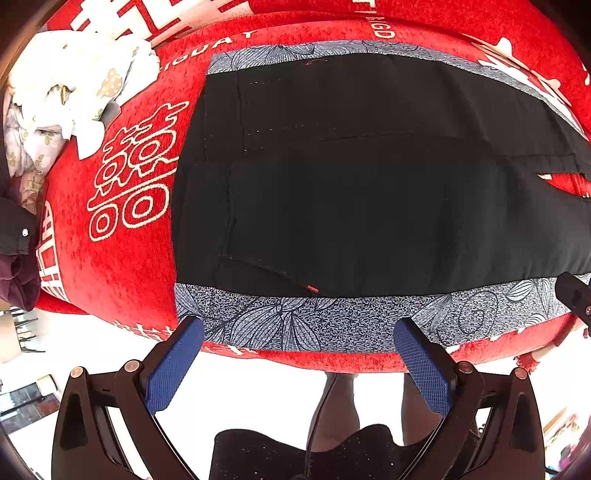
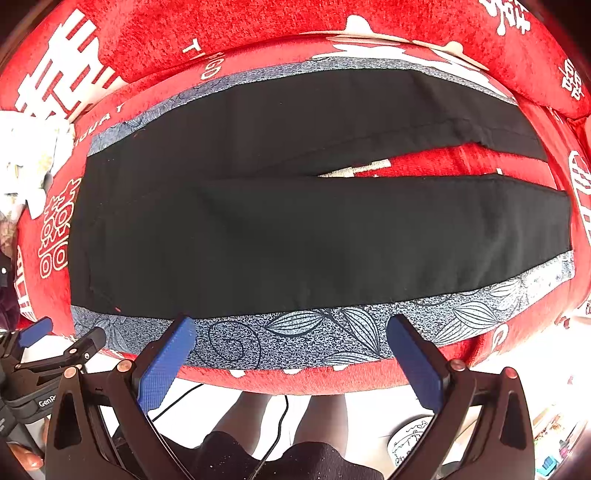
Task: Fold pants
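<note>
Your left gripper and right gripper both sit wide open at 6 o'clock, holding nothing, just short of the black pants spread flat on the floral cloth.

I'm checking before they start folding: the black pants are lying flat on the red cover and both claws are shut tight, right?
Not quite. Both claws are open: the left claw and right claw show spread fingers in their wrist views. The black pants do lie flat on the red cover.

The pants lie flat on a patterned cloth over the table, their 2 legs running toward frame right. A crumpled bundle sits upper left.
</note>
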Motion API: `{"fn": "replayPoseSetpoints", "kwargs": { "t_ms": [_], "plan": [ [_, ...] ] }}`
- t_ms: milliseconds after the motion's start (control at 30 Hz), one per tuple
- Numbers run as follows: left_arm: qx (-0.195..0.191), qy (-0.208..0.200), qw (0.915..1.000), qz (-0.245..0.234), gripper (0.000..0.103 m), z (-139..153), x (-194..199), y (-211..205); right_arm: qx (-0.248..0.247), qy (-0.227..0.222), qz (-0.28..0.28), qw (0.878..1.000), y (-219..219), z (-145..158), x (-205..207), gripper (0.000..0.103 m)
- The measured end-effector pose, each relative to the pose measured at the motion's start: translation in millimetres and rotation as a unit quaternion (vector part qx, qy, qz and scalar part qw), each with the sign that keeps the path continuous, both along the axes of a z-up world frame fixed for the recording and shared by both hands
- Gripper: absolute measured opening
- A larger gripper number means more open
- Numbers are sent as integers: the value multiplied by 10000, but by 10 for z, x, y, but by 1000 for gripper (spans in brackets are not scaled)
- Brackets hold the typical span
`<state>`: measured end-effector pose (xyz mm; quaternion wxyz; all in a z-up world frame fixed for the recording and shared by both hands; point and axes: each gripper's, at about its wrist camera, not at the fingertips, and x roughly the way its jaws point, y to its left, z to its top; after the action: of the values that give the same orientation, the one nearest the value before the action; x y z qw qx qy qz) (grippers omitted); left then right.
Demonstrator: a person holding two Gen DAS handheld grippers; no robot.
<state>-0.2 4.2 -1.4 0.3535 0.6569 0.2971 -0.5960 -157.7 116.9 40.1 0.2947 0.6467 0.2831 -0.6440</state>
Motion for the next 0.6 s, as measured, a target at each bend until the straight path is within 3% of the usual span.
{"fn": "replayPoseSetpoints", "kwargs": {
  "t_ms": [600],
  "plan": [
    [140, -115, 9995, 241, 103, -202, 276, -99, 55, -49, 50, 10000, -48, -141, 85, 103]
  ]
}}
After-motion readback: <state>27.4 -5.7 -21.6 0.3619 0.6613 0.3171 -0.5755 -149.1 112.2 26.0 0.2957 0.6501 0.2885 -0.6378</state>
